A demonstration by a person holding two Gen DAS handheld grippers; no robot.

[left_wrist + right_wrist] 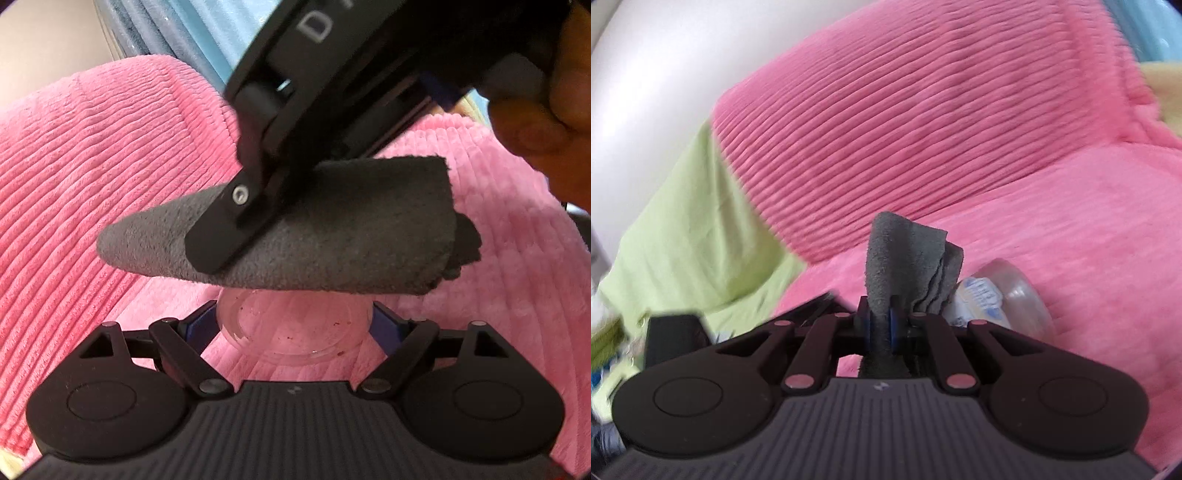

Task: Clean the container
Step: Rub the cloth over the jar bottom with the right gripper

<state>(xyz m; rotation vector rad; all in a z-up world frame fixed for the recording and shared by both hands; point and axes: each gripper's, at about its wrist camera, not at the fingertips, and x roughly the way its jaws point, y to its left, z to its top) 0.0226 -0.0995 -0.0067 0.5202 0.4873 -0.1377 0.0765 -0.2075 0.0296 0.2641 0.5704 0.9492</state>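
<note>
In the left wrist view, my left gripper [293, 314] is shut on a clear round container [295, 334], its blue pads pressing on both sides. Reddish specks dot the container's clear wall. Just above it hangs a folded grey cloth [332, 240], which hides the far part of the container. My right gripper [225, 240] comes down from the upper right and is shut on that cloth. In the right wrist view, the right gripper [882, 326] clamps the grey cloth [901, 251] between its blue pads. The cloth stands up past the fingertips, and the container [1015, 291], with a white label, lies just to its right.
A pink ribbed plush blanket [92, 166] covers the surface under and behind everything. A light green sheet [690, 236] and a white wall [646, 74] lie to the left. Blue striped fabric [184, 33] shows at the back. A person's hand [546, 103] grips the right gripper's handle.
</note>
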